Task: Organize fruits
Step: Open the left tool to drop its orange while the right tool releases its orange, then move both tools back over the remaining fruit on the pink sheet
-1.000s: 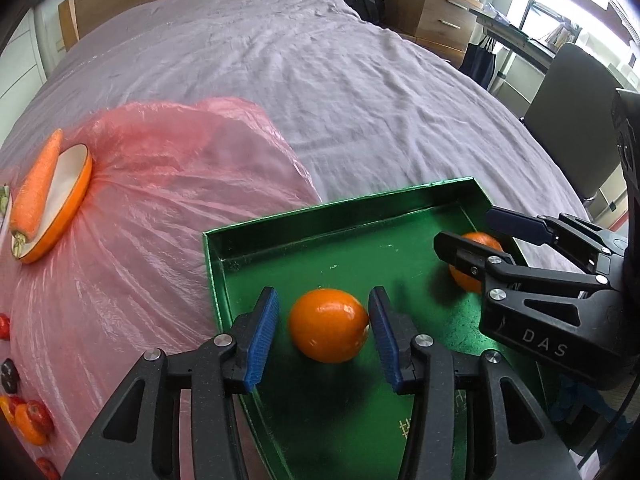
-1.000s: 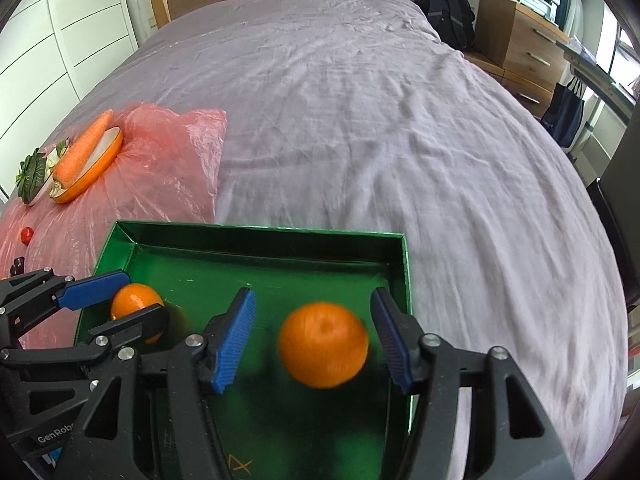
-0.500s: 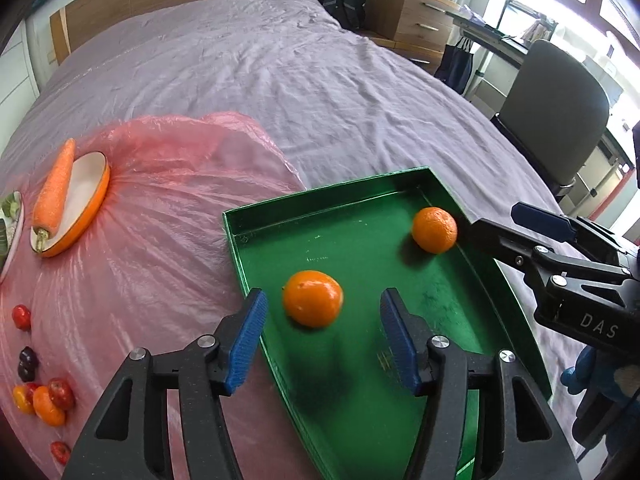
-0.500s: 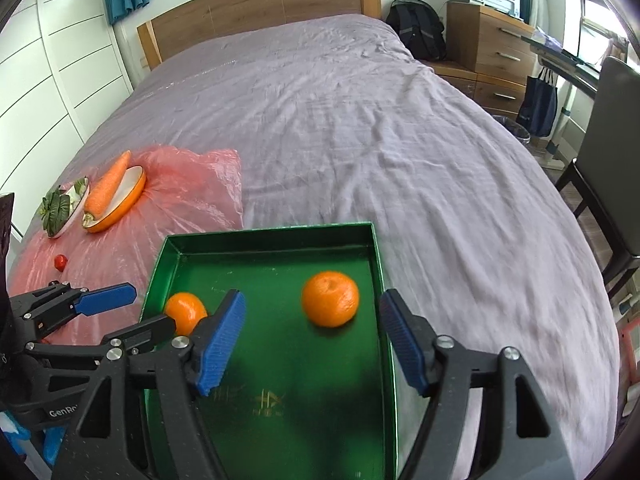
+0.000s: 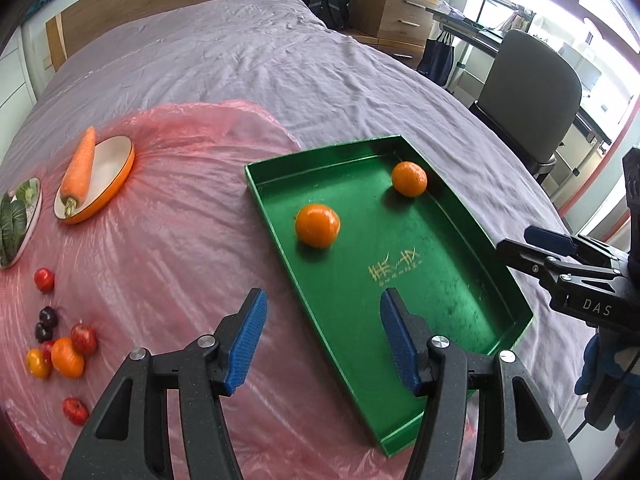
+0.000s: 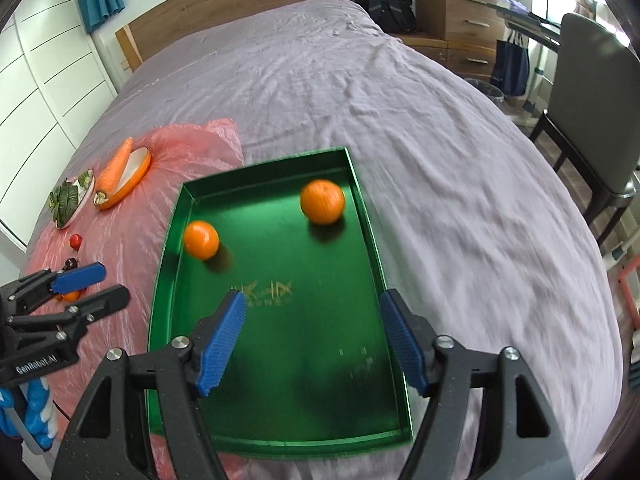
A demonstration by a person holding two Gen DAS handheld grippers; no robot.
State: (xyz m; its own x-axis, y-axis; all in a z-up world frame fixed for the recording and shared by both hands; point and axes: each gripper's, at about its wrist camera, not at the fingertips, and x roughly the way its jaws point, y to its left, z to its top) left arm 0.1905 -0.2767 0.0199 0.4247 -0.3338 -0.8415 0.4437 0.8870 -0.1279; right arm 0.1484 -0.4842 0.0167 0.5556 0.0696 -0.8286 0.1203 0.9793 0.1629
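Observation:
A green tray (image 5: pixel 484 240) (image 6: pixel 168 248) lies on the bed and holds two oranges: one (image 5: pixel 317 220) (image 6: pixel 201 239) near its left wall, one (image 5: pixel 409 179) (image 6: pixel 322 201) at its far right corner. My left gripper (image 5: pixel 322 336) is open and empty, raised over the tray's near left edge; it also shows in the right wrist view (image 6: pixel 90 284). My right gripper (image 6: pixel 312 336) is open and empty above the tray's near end; it also shows in the left wrist view (image 5: pixel 548 248). Small red, orange and dark fruits (image 5: pixel 60 344) lie loose on the pink plastic sheet (image 5: pixel 172 216).
A carrot (image 5: pixel 81 168) lies on an orange-rimmed dish (image 5: pixel 114 188). A plate of green leaves (image 5: pixel 16 220) sits at the far left. A grey chair (image 5: pixel 532 92), a desk and wooden drawers (image 5: pixel 390 10) stand beside the bed on the right.
Both grippers have let go of their oranges and pulled back and up from the tray. The two oranges now rest free in the tray.

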